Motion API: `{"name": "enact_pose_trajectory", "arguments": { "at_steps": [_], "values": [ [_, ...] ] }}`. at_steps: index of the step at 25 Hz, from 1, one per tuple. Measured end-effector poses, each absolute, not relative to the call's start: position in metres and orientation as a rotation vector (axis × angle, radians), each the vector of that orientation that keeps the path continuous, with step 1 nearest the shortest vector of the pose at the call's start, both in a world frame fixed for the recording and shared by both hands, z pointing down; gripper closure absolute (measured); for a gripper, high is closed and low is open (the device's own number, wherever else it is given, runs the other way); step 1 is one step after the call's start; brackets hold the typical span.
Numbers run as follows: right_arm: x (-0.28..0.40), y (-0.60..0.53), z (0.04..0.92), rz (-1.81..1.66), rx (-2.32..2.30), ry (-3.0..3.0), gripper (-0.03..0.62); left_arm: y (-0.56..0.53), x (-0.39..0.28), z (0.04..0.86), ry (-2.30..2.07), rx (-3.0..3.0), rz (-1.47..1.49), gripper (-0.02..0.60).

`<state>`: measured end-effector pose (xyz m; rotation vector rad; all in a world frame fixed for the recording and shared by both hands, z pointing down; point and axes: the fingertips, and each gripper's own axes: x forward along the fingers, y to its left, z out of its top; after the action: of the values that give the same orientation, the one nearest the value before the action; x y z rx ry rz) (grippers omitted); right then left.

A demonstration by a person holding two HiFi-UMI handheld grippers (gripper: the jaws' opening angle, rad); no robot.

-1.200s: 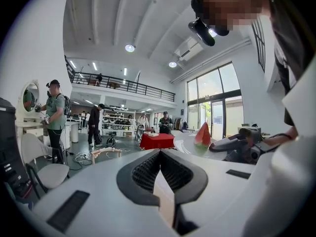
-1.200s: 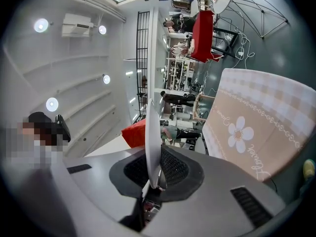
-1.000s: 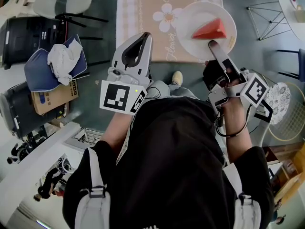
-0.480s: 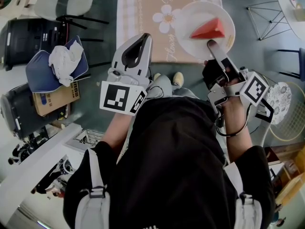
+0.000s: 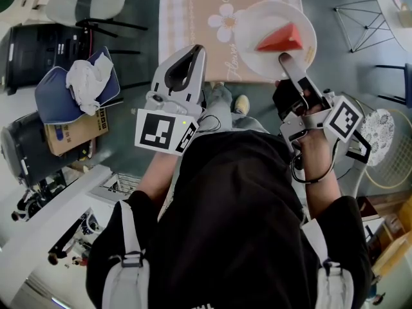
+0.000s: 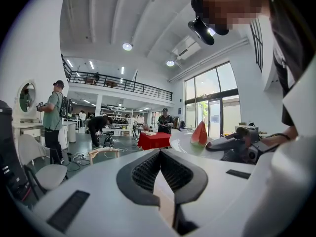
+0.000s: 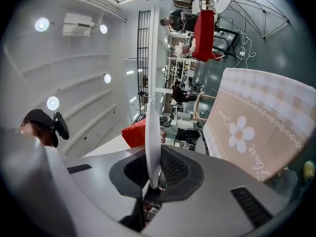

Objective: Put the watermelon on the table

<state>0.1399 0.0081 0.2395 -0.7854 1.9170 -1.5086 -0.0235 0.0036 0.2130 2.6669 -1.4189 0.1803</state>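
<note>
A person in a black top stands at the near end of a table (image 5: 193,11) spread with a beige checked cloth printed with a white flower, a pair of tongs in each hand. The right tongs (image 5: 284,58) are clamped on the near rim of a white plate (image 5: 267,15), whose edge runs straight between the ribbed pads in the right gripper view (image 7: 152,132). On the plate lies the watermelon (image 5: 281,39), a red wedge with a thin green rind, resting toward the plate's far side. The plate hangs over the table's near right corner; in the right gripper view, open room shows between it and the cloth, so it is held clear of the table rather than set down.

The left tongs (image 5: 195,49) are held beside the plate, over the table's near edge, tips closed together and gripping nothing. To the left, well apart from the table, a blue cushion (image 5: 55,95) carries a crumpled white cloth (image 5: 87,79), with a cardboard box (image 5: 74,131) just beside it.
</note>
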Motion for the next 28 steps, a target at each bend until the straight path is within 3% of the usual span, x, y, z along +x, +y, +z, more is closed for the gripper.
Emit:
{"name": "enact_pose_trajectory", "arguments": {
  "at_steps": [28],
  "values": [
    [0.103, -0.055, 0.243, -1.502, -0.854, 1.892, 0.563, -0.07, -0.057, 0.217, -1.323, 2.679, 0.148, 0.574]
  ]
}}
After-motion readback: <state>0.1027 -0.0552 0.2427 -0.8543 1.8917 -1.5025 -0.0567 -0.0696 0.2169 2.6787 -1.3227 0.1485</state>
